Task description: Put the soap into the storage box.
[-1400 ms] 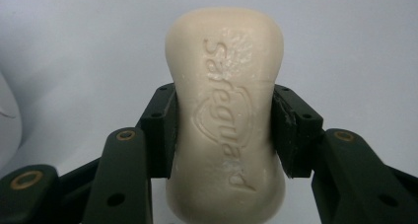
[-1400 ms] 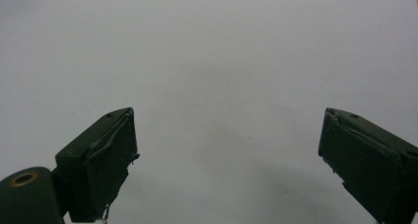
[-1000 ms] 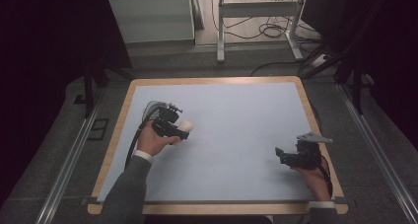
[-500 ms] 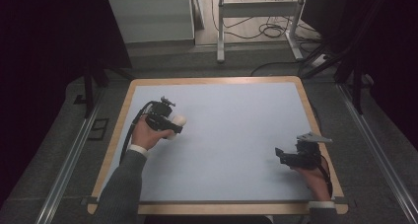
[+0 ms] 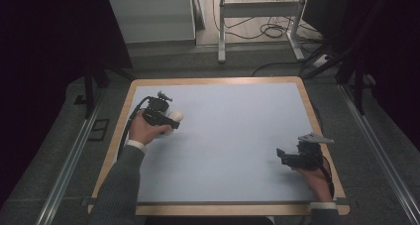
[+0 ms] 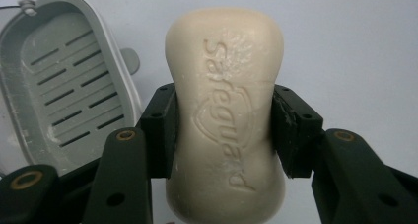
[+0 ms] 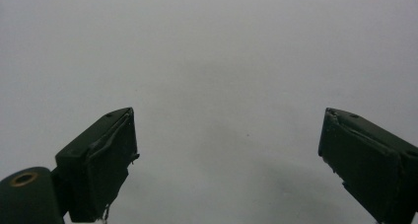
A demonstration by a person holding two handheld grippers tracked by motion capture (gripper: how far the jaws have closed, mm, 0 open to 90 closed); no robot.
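A pale blue, wood-framed table (image 5: 223,136) lies under the camera. The left hand (image 5: 143,131), in a grey sleeve, holds the black left gripper (image 5: 166,120) near the table's left edge — a cream, rounded object (image 5: 173,120) sits at its tip. The black right gripper (image 5: 285,157), topped by a grey three-cornered plate (image 5: 315,138), rests low near the right edge — well apart.

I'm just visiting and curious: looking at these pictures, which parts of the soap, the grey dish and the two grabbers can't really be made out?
- Soap, left gripper view: its sides are covered by the jaws of the left gripper; its lower end is cut off by the bottom edge.
- Soap dish, left gripper view: its left part runs off the frame.
- Right gripper, high view: too small to judge its jaws there.
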